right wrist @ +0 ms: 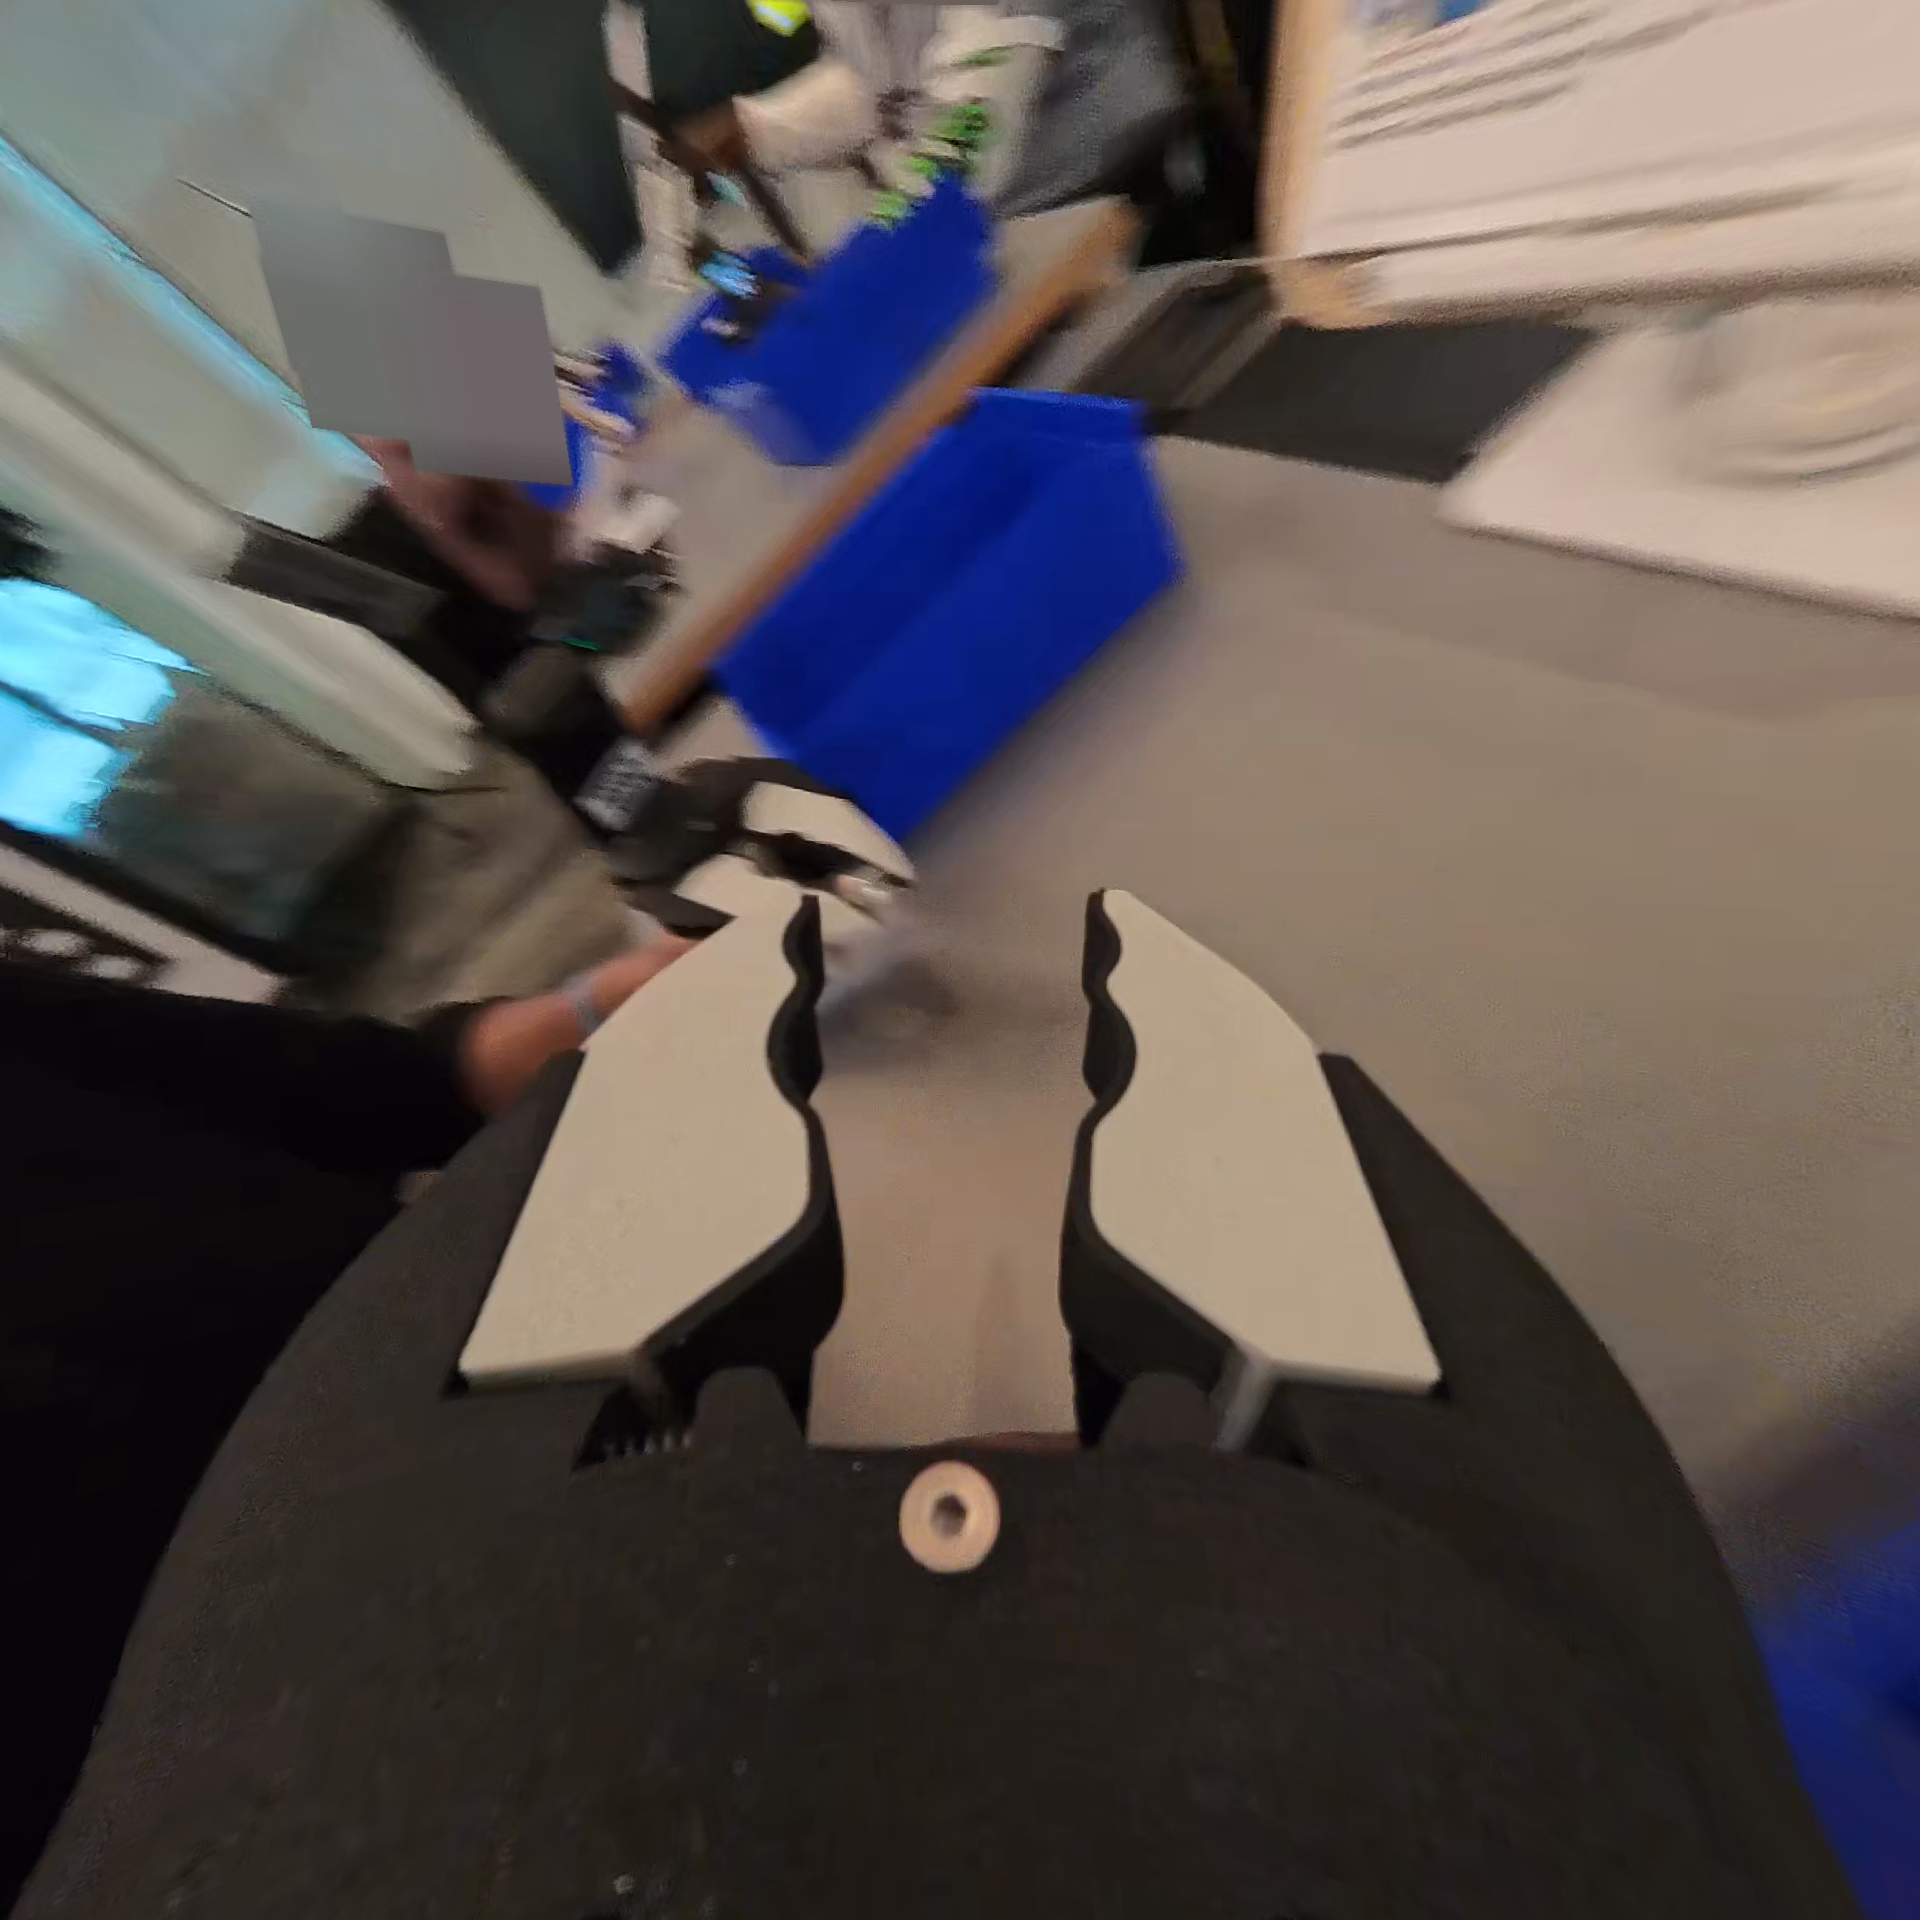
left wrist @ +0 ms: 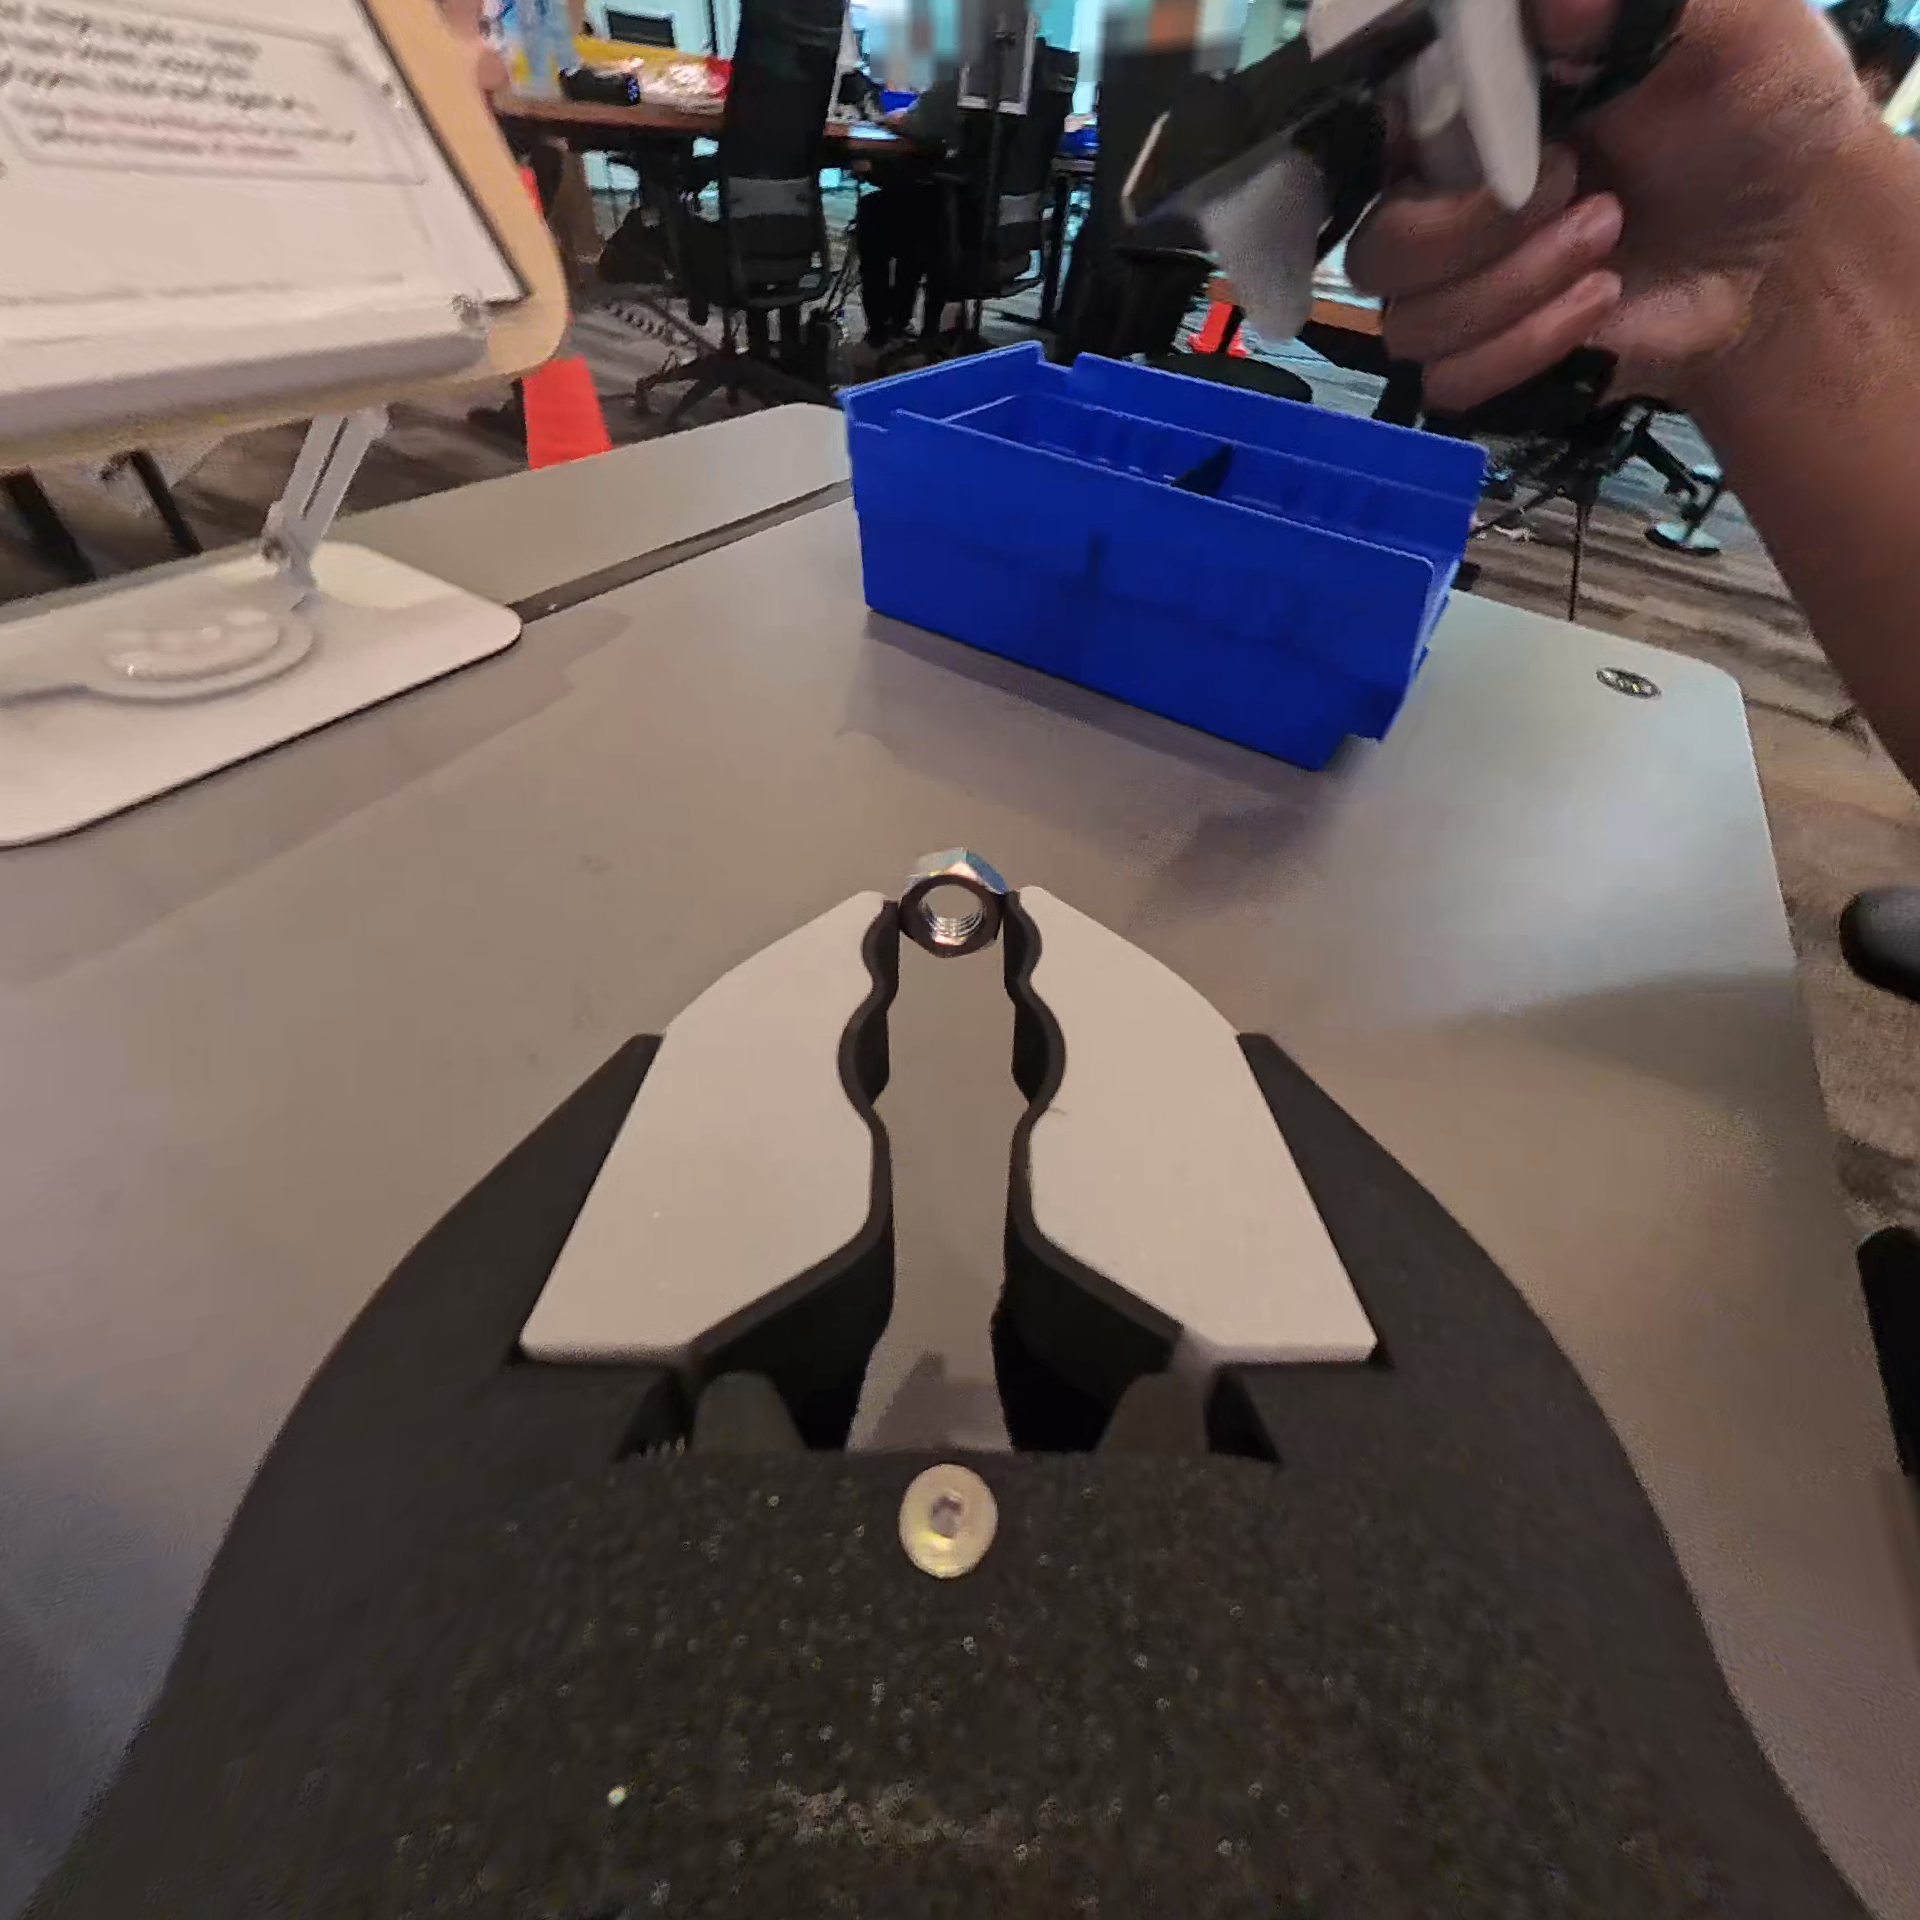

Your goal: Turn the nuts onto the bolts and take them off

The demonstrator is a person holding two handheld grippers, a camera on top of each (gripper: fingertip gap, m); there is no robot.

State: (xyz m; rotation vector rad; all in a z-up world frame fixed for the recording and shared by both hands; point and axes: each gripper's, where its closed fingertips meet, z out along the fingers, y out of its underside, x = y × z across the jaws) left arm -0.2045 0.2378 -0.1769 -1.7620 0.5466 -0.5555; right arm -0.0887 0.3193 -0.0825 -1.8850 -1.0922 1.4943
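My left gripper is shut on a shiny steel hex nut, held at the fingertips with its threaded hole facing the camera, just above the grey table. My right gripper is open and empty over the table; its view is blurred. In the left wrist view the right gripper is held high at the upper right in a person's hand. In the right wrist view the left gripper shows at the left, blurred. No bolt is visible.
A blue plastic bin stands on the far part of the table and also shows in the right wrist view. A white stand with a tilted board is at the left. Chairs and desks lie beyond the table. The gap from one gripper's tips to the other's is roughly 20 cm.
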